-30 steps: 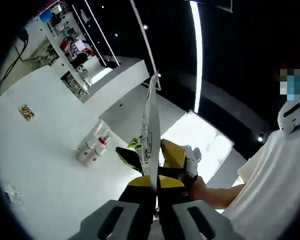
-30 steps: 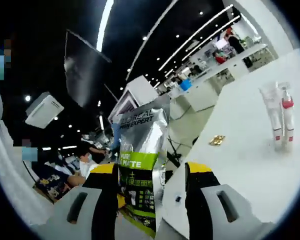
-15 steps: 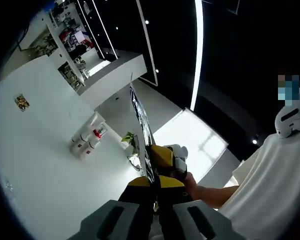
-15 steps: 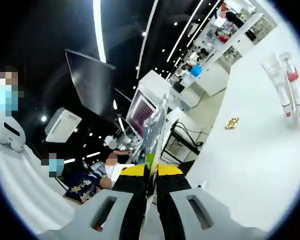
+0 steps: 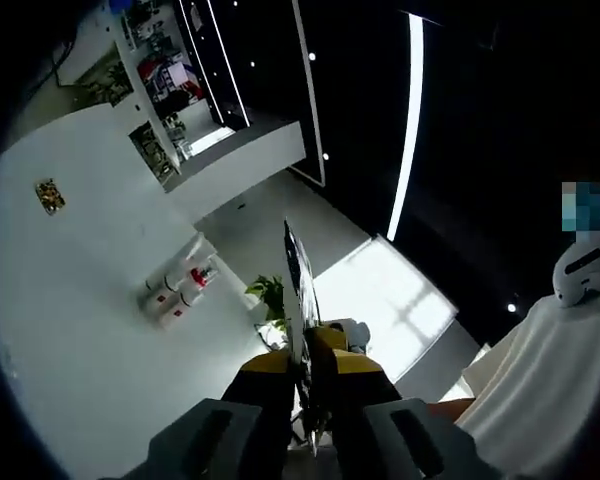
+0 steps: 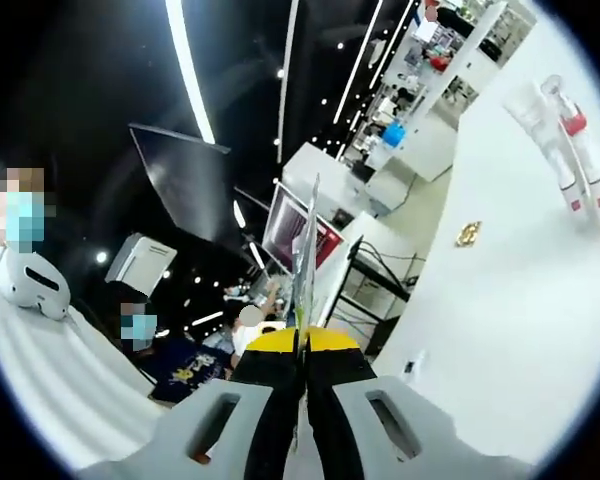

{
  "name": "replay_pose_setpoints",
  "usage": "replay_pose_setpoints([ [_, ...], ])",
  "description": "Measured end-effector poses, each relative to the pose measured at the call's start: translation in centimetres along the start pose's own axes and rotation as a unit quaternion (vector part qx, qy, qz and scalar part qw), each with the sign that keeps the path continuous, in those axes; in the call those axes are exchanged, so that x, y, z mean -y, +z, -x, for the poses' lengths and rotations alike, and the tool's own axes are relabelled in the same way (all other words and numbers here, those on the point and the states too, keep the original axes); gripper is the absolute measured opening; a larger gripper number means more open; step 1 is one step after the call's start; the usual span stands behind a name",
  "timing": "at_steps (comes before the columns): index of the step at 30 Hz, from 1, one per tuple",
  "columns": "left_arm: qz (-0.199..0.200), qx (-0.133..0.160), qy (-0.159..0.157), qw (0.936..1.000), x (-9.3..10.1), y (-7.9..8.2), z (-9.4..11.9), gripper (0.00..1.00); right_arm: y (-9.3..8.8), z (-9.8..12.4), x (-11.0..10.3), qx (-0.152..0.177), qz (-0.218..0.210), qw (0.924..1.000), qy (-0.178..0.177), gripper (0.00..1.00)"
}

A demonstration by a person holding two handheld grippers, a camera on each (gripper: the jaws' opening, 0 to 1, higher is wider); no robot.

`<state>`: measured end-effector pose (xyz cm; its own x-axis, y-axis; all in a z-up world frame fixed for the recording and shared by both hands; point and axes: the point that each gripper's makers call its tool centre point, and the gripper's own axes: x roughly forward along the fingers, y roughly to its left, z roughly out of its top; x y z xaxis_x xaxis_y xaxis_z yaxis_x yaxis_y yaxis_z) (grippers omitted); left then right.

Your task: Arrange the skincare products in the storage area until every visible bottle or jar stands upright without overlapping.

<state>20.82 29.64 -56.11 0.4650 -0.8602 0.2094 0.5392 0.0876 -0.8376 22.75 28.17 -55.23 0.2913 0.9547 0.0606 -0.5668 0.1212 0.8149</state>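
The left gripper (image 5: 302, 375) is seen in the left gripper view with its yellow-tipped jaws pressed together on the lower edge of a thin foil sachet (image 5: 298, 290), which rises edge-on from between them. Just behind those jaws a second yellow-tipped gripper is glimpsed, apparently meeting the same sachet from the far side, though the overlap is too tight for its grip to be made out there.

In the right gripper view, the right gripper (image 6: 302, 350) is likewise closed on the sachet (image 6: 304, 245), whose thin edge stands straight up from the jaw tips; a strip of green print is visible low on it.

The skincare bottles (image 5: 177, 293) are found well apart from both grippers, grouped close together on the white table (image 5: 70, 330). In the right gripper view the bottles (image 6: 565, 150) are seen near the upper right, one with a red collar beneath a pump. A small gold-patterned item (image 6: 469, 233) lies on the table (image 6: 500, 340) between the grippers and the bottles.
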Motion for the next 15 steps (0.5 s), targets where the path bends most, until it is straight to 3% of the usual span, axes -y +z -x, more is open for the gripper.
replay_pose_setpoints([
  [2,0.013,0.006,-0.002,0.9999,-0.2,0.4,0.1,0.12,-0.2,0.0,0.2,-0.003,-0.007,1.0000,0.001,0.00],
  [5,0.048,0.036,-0.014,0.9981,0.0,1.6,0.5,0.08,-0.5,0.0,0.0,-0.003,-0.021,0.9997,0.015,0.00],
  [6,0.051,0.054,-0.005,0.9972,-0.4,2.1,0.7,0.05,-0.6,0.1,0.2,-0.005,-0.023,0.9996,0.016,0.00],
  [12,0.050,0.036,-0.006,0.9981,-0.3,2.2,0.7,0.01,-0.5,-0.1,0.5,0.007,-0.058,0.9977,0.034,0.02],
  [15,0.046,0.031,-0.010,0.9984,0.0,2.5,0.6,0.01,1.3,0.3,0.9,0.054,-0.049,0.9969,0.028,0.06],
])
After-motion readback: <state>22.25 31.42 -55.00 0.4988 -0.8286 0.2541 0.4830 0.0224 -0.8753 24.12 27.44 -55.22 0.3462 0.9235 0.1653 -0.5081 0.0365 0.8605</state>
